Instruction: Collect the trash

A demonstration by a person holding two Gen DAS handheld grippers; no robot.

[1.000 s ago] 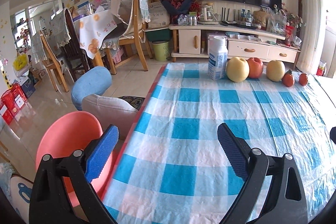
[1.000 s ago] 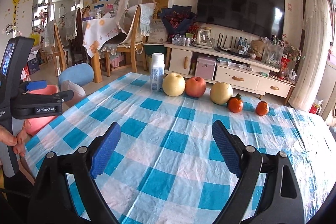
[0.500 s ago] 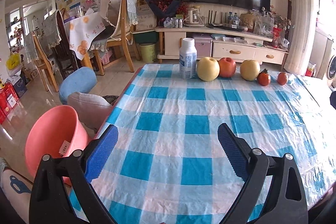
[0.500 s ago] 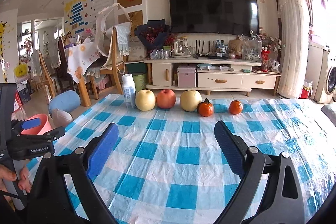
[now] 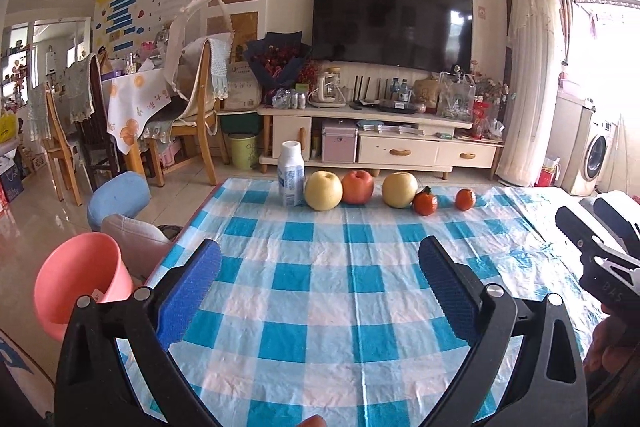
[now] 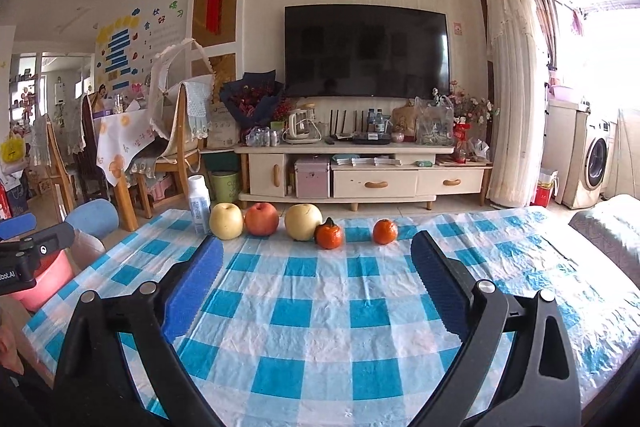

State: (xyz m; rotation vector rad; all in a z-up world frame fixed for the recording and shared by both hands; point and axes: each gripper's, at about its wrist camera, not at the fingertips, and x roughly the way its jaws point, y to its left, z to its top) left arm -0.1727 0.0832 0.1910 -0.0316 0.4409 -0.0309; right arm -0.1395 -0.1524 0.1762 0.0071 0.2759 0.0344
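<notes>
A white milk bottle (image 5: 291,174) (image 6: 199,203) stands upright at the far edge of the checked table (image 5: 320,311) (image 6: 320,311), left of a row of fruit. A pink bin (image 5: 80,283) (image 6: 44,277) sits on the floor off the table's left side. My left gripper (image 5: 320,251) hangs open over the near part of the table, nothing between its blue pads. My right gripper (image 6: 316,243) is over the near table too, its jaws opening with nothing between them. Both are well short of the bottle.
Two yellow apples, a red apple (image 5: 357,187) and two oranges (image 6: 385,231) line the far edge. Two padded stools (image 5: 120,193) stand left of the table by the bin. Beyond are a TV cabinet (image 6: 360,179), a green bin (image 5: 243,150) and chairs.
Both views have pulled back and tilted up, so the bottle and fruit look farther away. The left view swung right; the bin slid to its left edge and the right gripper's body entered at its right.
</notes>
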